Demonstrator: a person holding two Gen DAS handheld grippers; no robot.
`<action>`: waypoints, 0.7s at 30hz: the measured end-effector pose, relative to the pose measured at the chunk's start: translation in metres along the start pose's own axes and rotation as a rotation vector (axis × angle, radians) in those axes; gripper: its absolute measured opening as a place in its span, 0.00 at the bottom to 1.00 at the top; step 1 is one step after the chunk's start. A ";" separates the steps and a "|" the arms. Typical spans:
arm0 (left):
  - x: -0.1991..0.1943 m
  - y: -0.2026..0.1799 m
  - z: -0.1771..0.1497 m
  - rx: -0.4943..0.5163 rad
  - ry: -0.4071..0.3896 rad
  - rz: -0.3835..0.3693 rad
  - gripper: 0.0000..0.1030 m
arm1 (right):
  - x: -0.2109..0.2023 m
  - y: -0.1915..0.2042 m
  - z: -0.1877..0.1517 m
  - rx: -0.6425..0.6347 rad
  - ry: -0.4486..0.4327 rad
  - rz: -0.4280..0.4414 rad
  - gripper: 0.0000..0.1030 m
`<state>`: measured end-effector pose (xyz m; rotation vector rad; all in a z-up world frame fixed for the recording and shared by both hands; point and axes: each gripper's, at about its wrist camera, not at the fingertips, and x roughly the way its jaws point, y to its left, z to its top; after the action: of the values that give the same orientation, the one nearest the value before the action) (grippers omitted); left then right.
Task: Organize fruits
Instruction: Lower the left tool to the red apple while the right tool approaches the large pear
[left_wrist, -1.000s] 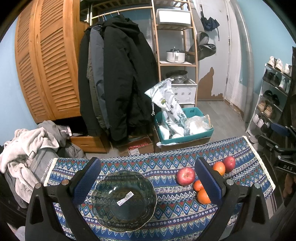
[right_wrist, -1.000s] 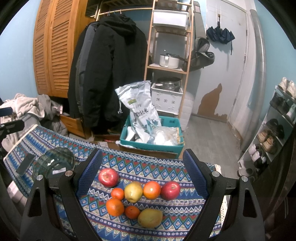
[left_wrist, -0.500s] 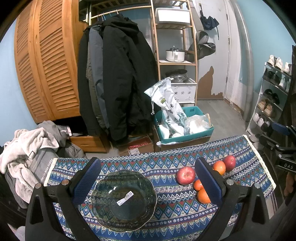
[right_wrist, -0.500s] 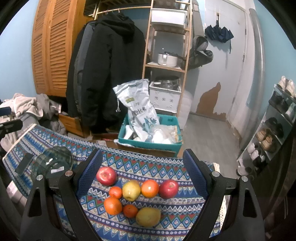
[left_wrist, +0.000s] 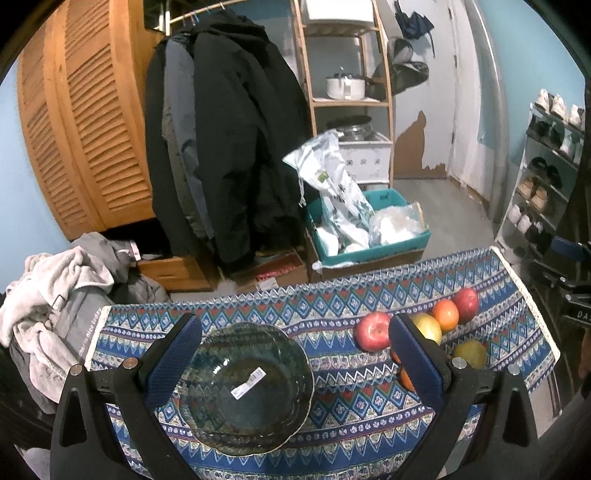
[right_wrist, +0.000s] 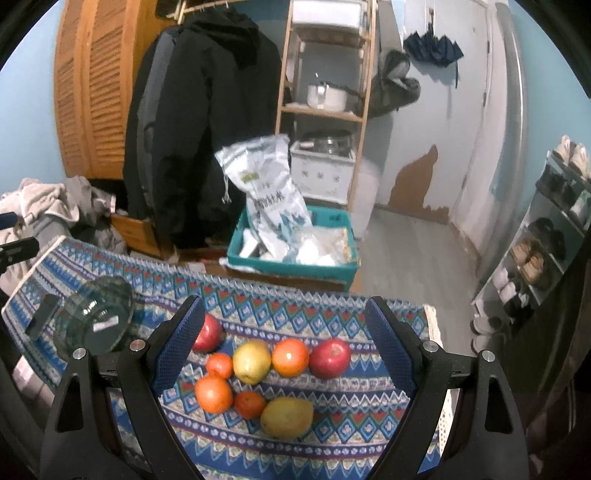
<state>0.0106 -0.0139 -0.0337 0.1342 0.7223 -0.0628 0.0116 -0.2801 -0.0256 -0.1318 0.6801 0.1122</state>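
Observation:
A dark glass bowl (left_wrist: 243, 384) with a white sticker sits on the patterned tablecloth, between and just beyond the fingers of my open left gripper (left_wrist: 291, 354). Several fruits lie to its right: a red apple (left_wrist: 373, 330), a yellow apple (left_wrist: 430, 326), an orange (left_wrist: 446, 314), another red apple (left_wrist: 466, 300). In the right wrist view my open right gripper (right_wrist: 284, 339) hovers over the group: red apple (right_wrist: 329, 358), orange (right_wrist: 290, 357), yellow apple (right_wrist: 252, 361), small orange (right_wrist: 219, 365), larger orange (right_wrist: 214, 393), a mango (right_wrist: 287, 417). The bowl (right_wrist: 92, 321) lies left of it.
The tablecloth (left_wrist: 343, 302) ends at a fringed far edge. Beyond it stand a teal bin (left_wrist: 369, 236) holding bags, hanging coats (left_wrist: 229, 147), a wooden shelf (left_wrist: 347, 103) and a clothes pile (left_wrist: 55, 295). A shoe rack (left_wrist: 546, 177) lines the right wall.
My right gripper has dropped and come closer over the fruits. The left view has shifted slightly, so more fruits show beside the right finger.

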 end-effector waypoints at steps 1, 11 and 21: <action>0.003 -0.003 -0.002 0.007 0.008 -0.001 0.99 | 0.003 -0.002 -0.002 0.003 0.013 -0.002 0.84; 0.027 -0.039 -0.019 0.069 0.096 -0.062 0.99 | 0.039 -0.029 -0.034 0.076 0.168 0.013 0.84; 0.069 -0.069 -0.043 0.137 0.230 -0.091 0.99 | 0.087 -0.039 -0.080 0.101 0.352 0.045 0.84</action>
<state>0.0270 -0.0765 -0.1188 0.2419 0.9540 -0.1860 0.0353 -0.3259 -0.1388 -0.0386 1.0383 0.0986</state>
